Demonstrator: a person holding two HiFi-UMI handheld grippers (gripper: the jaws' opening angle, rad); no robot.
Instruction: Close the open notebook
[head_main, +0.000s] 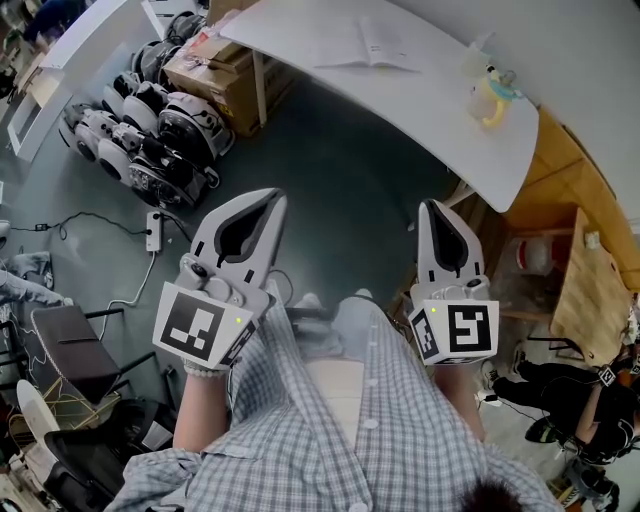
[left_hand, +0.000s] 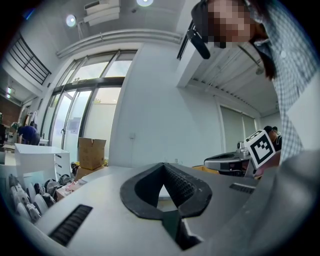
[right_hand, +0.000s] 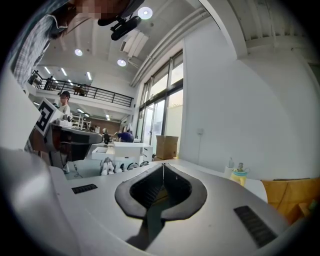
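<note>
An open white notebook (head_main: 366, 46) lies flat, pages up, on the white curved bench (head_main: 420, 110) at the top of the head view, well apart from both grippers. A small yellow bottle with a teal cap (head_main: 494, 96) stands nearer the bench's right end. A brown cardboard box (head_main: 216, 72) sits on the grey floor (head_main: 340, 170) beside the bench's left leg. The left gripper (head_main: 268, 198) and the right gripper (head_main: 431, 206) are held level over the floor, short of the bench. Each gripper's jaws are pressed together at the tips, with nothing between them.
</note>
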